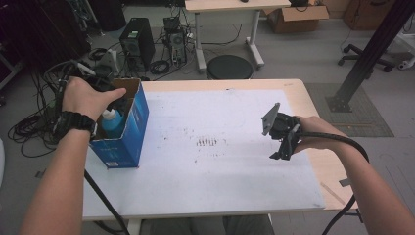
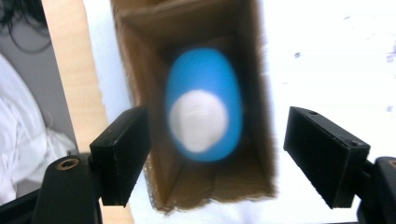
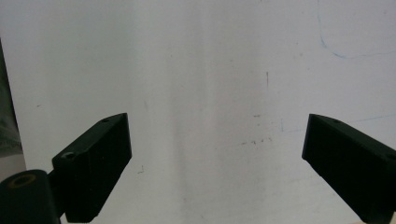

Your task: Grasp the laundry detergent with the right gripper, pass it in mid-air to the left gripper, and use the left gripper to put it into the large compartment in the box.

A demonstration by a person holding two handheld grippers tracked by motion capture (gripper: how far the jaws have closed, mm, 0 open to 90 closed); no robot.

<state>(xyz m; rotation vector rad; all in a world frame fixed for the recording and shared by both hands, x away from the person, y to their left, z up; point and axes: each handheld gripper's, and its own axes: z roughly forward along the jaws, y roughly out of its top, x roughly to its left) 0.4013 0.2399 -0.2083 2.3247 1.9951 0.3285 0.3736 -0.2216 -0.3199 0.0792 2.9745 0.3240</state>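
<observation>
An open blue cardboard box (image 1: 128,131) stands at the table's left edge, holding a blue bottle with a white cap (image 1: 112,121). My left gripper (image 1: 113,98) hovers over the box's opening, pointing down. Seen from the left gripper view, the bottle (image 2: 205,107) stands upright inside the box (image 2: 140,70), blurred, centred between the wide-apart jaws of the open left gripper (image 2: 229,154). My right gripper (image 1: 283,146) is held above the white sheet at the right side; in the right gripper view it (image 3: 219,168) is open, with nothing between its jaws.
A white sheet (image 1: 215,147) with small dark marks covers most of the wooden table (image 1: 298,93). Beyond the table on the floor are a computer tower (image 1: 137,41), tangled cables, a round black stool (image 1: 229,67) and a second desk (image 1: 230,6).
</observation>
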